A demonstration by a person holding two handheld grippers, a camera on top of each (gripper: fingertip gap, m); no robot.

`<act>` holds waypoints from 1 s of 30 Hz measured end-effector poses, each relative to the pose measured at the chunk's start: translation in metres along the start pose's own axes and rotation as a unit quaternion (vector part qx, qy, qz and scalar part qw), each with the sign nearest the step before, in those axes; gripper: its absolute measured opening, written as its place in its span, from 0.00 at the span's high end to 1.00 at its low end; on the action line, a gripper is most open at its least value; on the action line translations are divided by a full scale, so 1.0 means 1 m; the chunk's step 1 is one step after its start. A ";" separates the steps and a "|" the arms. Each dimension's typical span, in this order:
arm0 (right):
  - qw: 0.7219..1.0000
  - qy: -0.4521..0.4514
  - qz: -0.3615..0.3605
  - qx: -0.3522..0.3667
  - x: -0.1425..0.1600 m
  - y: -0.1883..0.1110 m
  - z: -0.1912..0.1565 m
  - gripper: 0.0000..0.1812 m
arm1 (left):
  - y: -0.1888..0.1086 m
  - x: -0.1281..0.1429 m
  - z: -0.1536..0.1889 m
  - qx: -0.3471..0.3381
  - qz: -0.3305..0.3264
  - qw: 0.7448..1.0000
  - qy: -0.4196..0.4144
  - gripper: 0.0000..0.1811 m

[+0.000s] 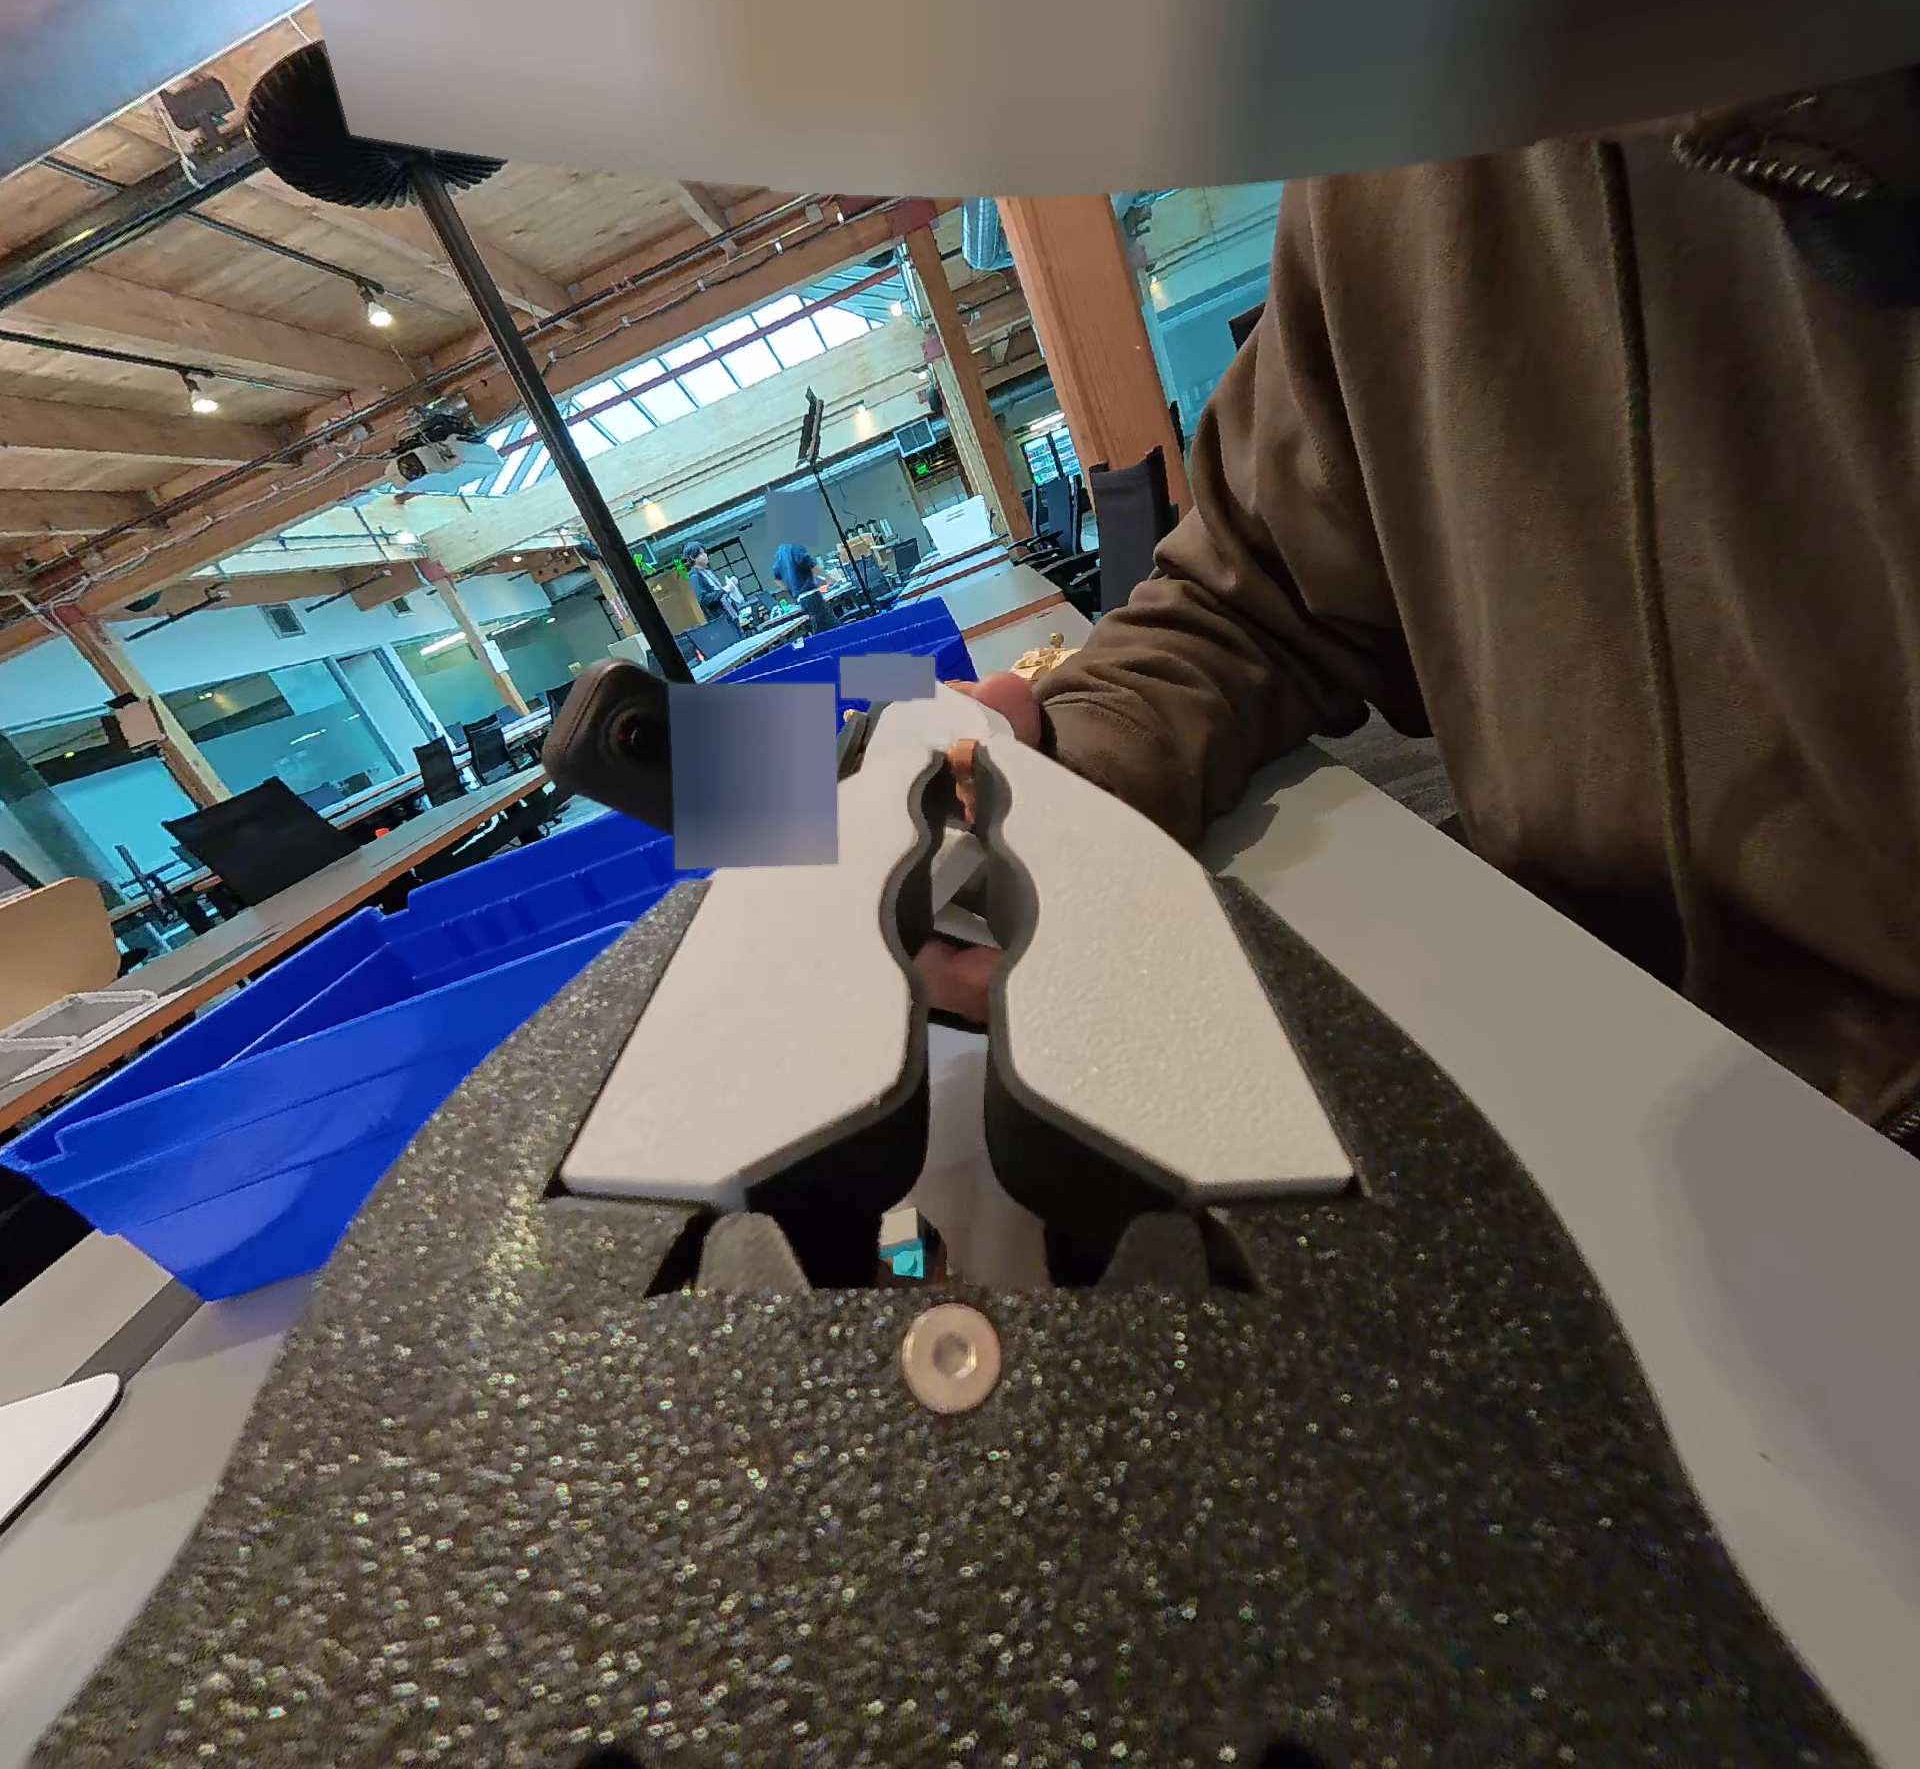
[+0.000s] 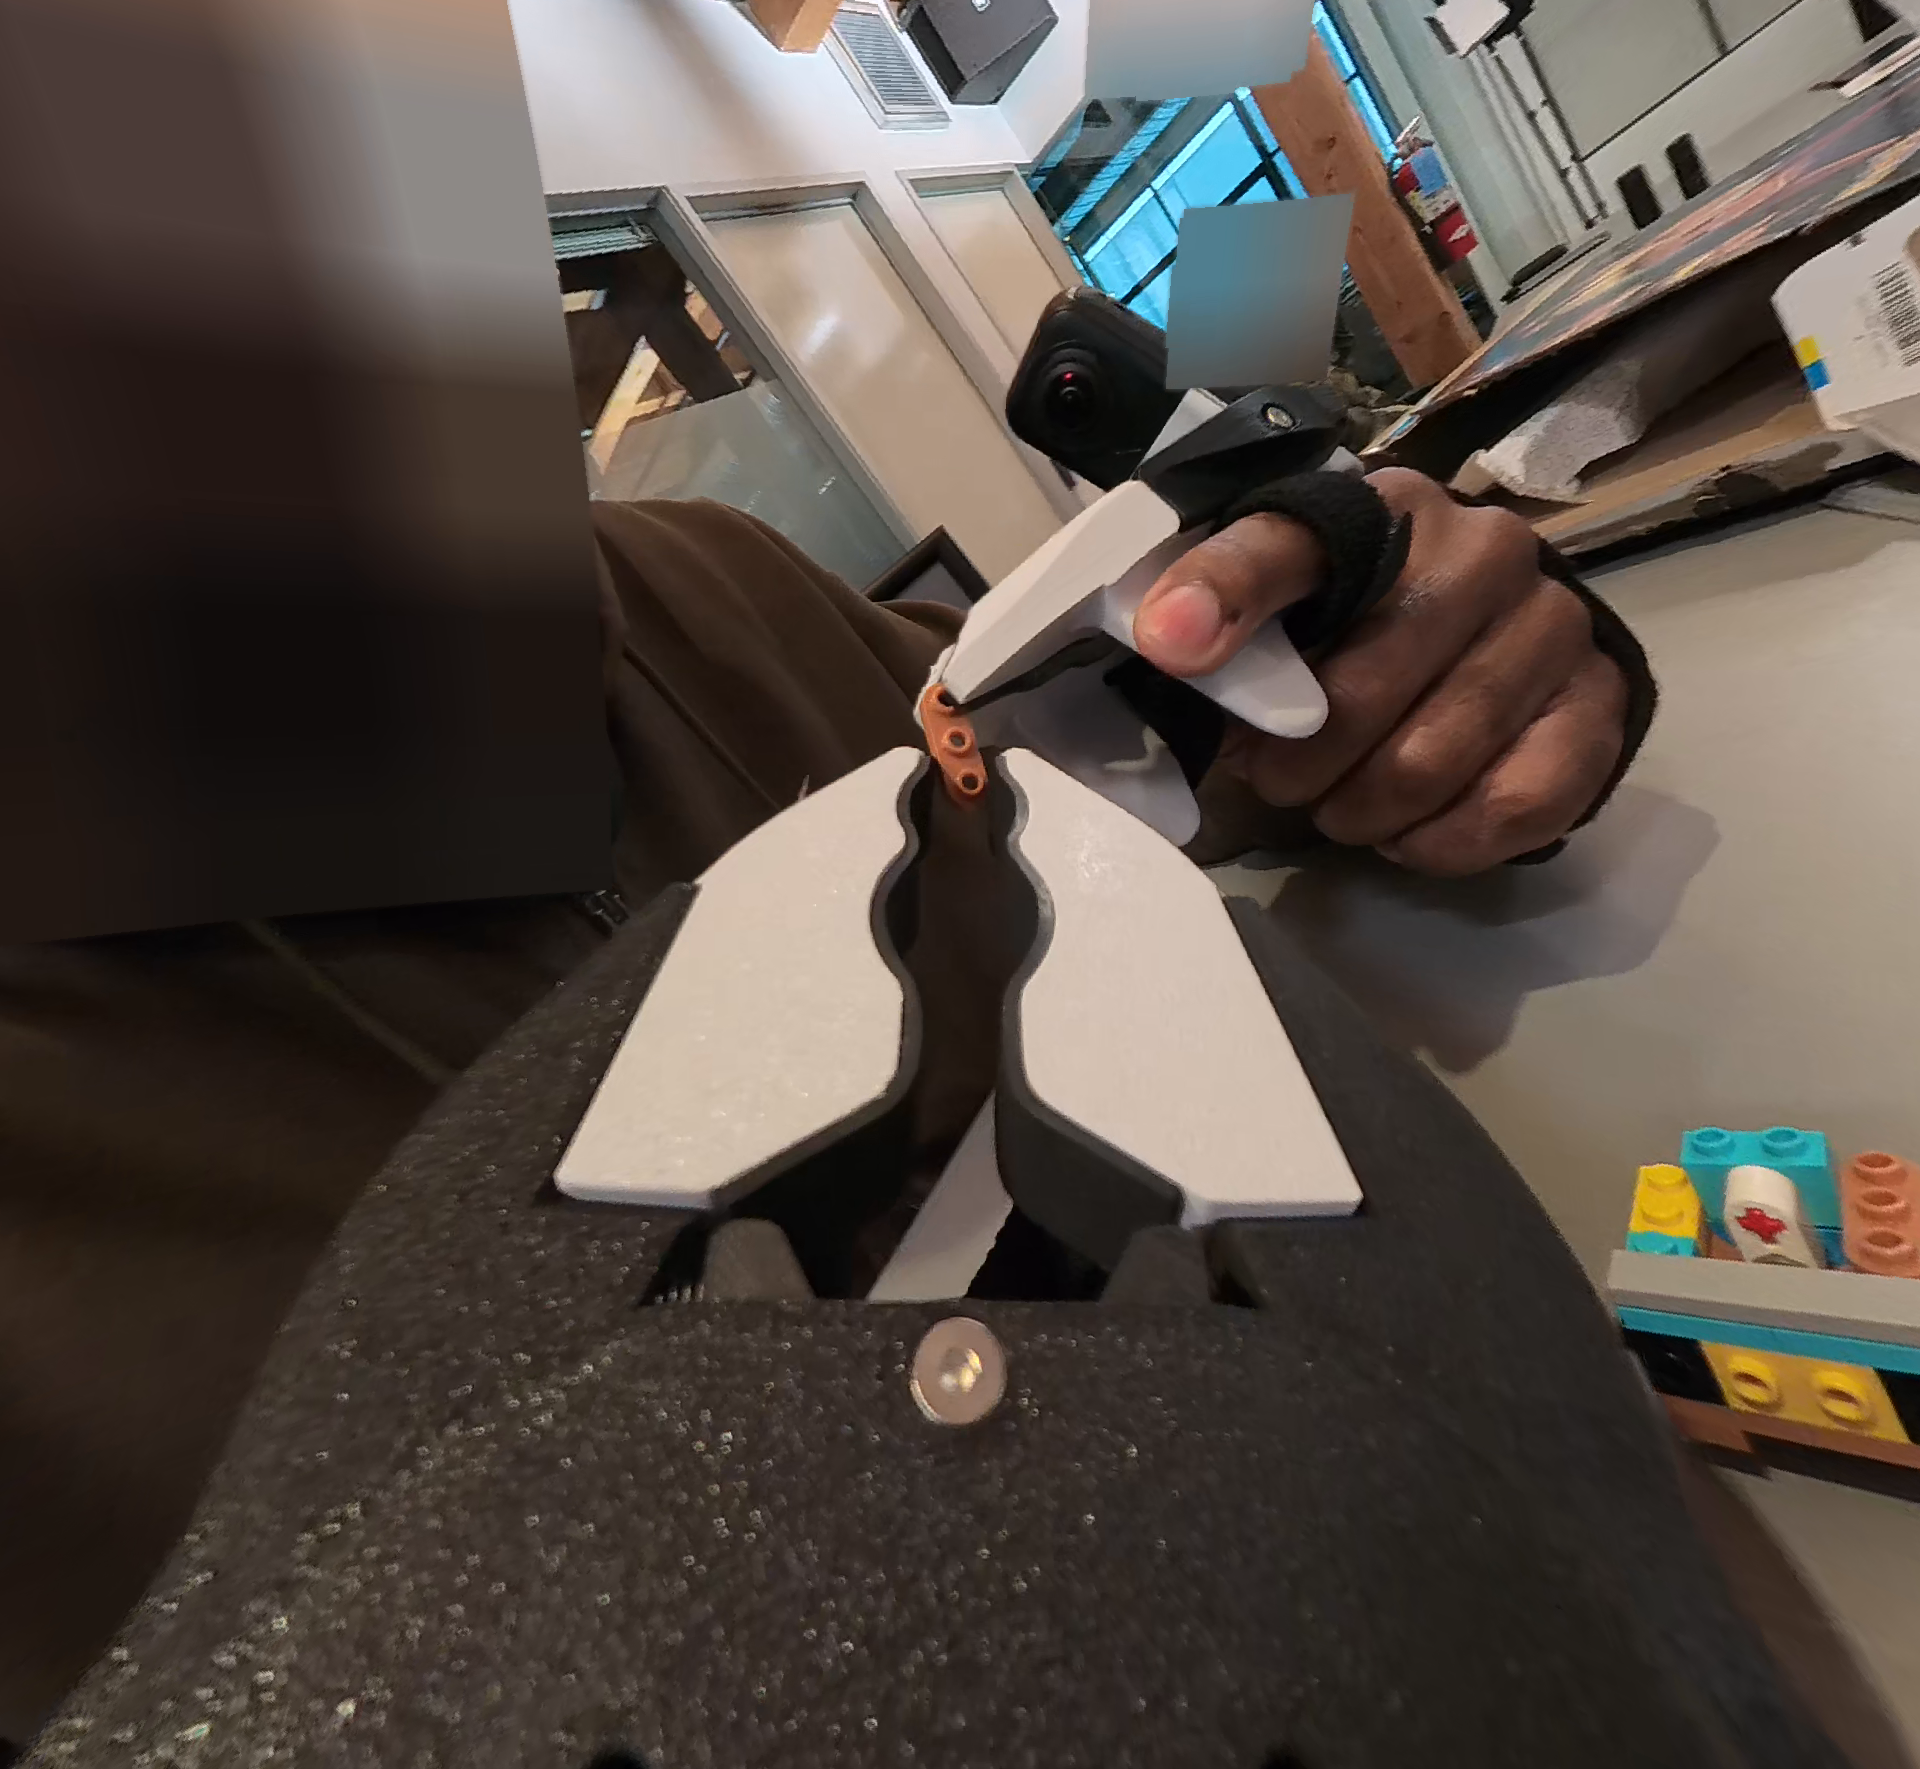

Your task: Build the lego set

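Observation:
A small orange lego piece (image 2: 957,749) with three holes hangs in the air between both grippers. My left gripper (image 1: 961,761) is shut on it; in the right wrist view the left gripper (image 2: 951,699) pinches its upper end. The piece shows edge-on between the left fingertips (image 1: 966,769). My right gripper (image 2: 961,772) has its jaws close around the piece's lower end; I cannot tell whether they touch it. A partly built lego model (image 2: 1766,1288) of grey, teal, yellow and orange bricks stands on the grey table (image 2: 1558,992) at the lower right.
Blue plastic bins (image 1: 312,1096) stand along the table's left side. A person in a brown sleeve (image 1: 1351,628) sits close behind the grippers. A cardboard box lid (image 2: 1662,337) and a white box (image 2: 1860,327) lie at the far right. Both grippers' tips are close together, under 4 cm apart.

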State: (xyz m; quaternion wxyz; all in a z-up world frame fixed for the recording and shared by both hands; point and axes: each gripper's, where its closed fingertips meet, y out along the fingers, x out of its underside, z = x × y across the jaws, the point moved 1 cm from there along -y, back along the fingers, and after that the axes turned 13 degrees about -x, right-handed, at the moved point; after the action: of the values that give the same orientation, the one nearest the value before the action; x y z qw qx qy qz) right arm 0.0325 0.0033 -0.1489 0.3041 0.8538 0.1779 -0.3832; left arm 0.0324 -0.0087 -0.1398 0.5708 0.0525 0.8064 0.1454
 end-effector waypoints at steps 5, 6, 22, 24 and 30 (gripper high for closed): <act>0.995 -0.069 -0.010 0.071 -0.008 -0.010 0.007 0.95 | -0.002 0.006 -0.010 -0.023 -0.030 0.999 -0.010 0.94; 0.991 -0.094 -0.014 0.097 -0.012 -0.015 0.010 0.95 | -0.002 0.007 -0.014 -0.031 -0.040 0.999 -0.018 0.93; 0.887 -0.281 -0.182 0.319 -0.007 -0.046 0.042 0.96 | 0.000 0.053 -0.035 -0.084 -0.203 0.971 -0.099 0.88; 0.886 -0.284 -0.187 0.317 -0.006 -0.045 0.041 0.96 | -0.001 0.055 -0.034 -0.083 -0.211 0.970 -0.092 0.90; 0.871 -0.300 -0.212 0.327 -0.003 -0.046 0.043 0.95 | -0.002 0.059 -0.030 -0.069 -0.220 0.970 -0.081 0.95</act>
State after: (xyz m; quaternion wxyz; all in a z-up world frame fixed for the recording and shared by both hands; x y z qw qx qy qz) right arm -0.0177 0.0094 -0.1871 -0.0420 0.6906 0.1193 -0.7121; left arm -0.0158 -0.0009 -0.1844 0.6545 -0.1543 0.7372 0.0663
